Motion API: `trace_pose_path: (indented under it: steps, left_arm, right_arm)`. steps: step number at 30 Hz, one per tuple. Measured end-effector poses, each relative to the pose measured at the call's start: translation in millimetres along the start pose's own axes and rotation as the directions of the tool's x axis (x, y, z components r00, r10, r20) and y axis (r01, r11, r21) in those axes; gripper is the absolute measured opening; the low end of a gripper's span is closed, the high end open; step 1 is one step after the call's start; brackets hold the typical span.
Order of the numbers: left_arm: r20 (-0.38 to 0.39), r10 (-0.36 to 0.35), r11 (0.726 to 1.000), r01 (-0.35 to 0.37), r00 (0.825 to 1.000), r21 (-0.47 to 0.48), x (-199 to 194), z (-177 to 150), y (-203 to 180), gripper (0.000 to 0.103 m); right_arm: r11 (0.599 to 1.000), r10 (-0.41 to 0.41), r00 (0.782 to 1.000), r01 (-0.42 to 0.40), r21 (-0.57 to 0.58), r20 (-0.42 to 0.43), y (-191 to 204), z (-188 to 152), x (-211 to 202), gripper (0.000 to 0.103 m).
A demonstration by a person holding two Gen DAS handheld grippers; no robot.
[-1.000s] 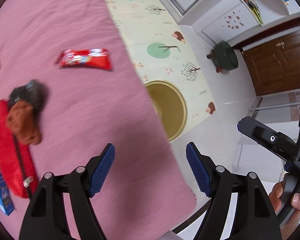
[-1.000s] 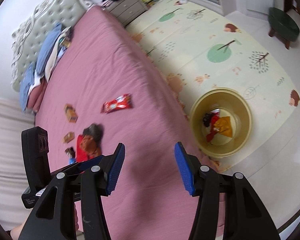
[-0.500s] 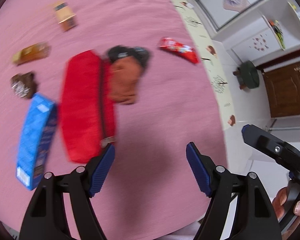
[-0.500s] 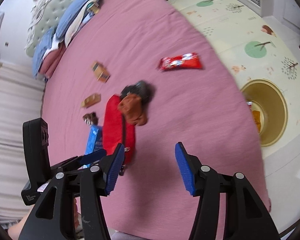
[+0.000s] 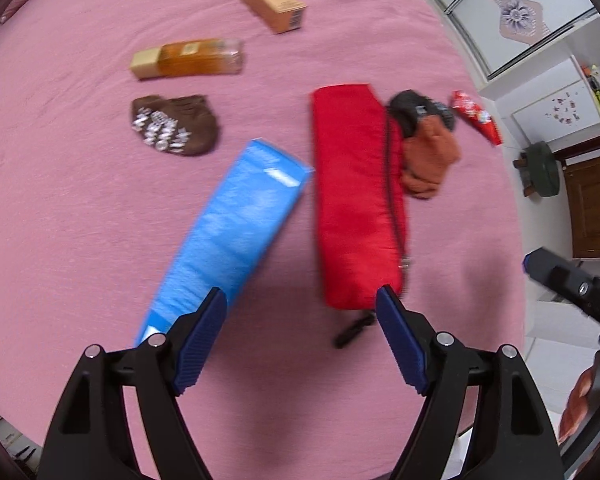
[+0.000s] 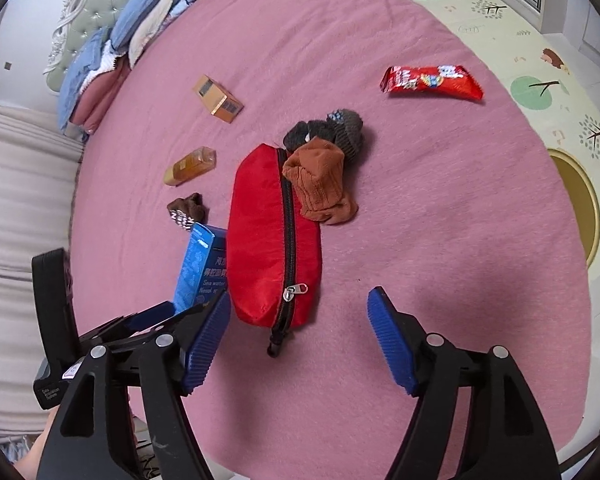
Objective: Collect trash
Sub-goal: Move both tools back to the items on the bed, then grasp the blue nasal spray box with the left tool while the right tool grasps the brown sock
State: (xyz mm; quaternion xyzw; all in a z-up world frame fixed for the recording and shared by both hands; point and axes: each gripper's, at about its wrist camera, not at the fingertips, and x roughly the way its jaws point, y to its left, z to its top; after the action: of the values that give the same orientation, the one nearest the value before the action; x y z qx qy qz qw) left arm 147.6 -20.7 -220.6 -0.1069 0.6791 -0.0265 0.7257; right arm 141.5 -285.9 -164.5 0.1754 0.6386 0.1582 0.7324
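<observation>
left wrist view: left gripper (image 5: 300, 316) hangs low over the pink bedspread (image 5: 80, 200), jaws spread wide, nothing between them. blue box (image 5: 228, 236) lies diagonally, its near end just beside the left-hand pad; red zip pouch (image 5: 356, 196) runs alongside it, its near end just beside the right-hand pad. beyond: brown sock (image 5: 176, 124), amber bottle (image 5: 188, 58), tan carton (image 5: 268, 2), orange sock (image 5: 428, 156) against the pouch, dark sock (image 5: 412, 112), red snack wrapper (image 5: 476, 116) near the bed's far edge. picture is motion-blurred. risk, as i judge it: box and pouch sit close together, so a closing grab could catch pouch fabric or its zip cord along with, or instead of, the box.

right wrist view: right gripper (image 6: 298, 340) tilted down toward the bed, jaws wide and empty, the pouch (image 6: 272, 240) end and zipper pull just ahead between them. left gripper's body shows at lower left beside the blue box (image 6: 200, 268). snack wrapper (image 6: 432, 80) lies flat, well apart from the clutter; yellow bin (image 6: 580, 204) sits on the floor mat past the bed edge. risk: flat foil on soft bedding may slide or pinch the sheet; carry to the bin crosses the bed edge, so a loose hold could drop it short.
</observation>
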Motion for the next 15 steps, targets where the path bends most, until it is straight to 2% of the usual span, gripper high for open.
trace_pose_path:
  steps: [5,7,10,15]
  left_arm:
    - [-0.025,0.040,0.999,-0.040,0.999,0.025,16.9,-0.2,31.2,0.077]
    - [-0.015,0.052,0.998,-0.051,0.999,0.045,20.2,0.9,38.4,0.084]
    - [-0.009,0.079,0.994,-0.078,0.997,0.079,25.3,5.3,44.8,0.086]
    - [-0.024,0.068,0.996,-0.067,0.997,0.053,36.4,18.6,62.5,0.087]
  right_arm:
    - [0.999,-0.018,1.000,0.019,0.026,-0.003,4.0,6.5,19.2,0.070]
    - [0.999,-0.029,1.000,0.029,0.031,0.001,3.9,10.7,25.6,0.070]
    - [0.998,-0.045,0.999,0.045,0.042,-0.002,3.1,18.3,35.8,0.071]
    - [0.996,-0.073,0.997,0.074,0.052,-0.023,-0.1,31.7,53.1,0.071]
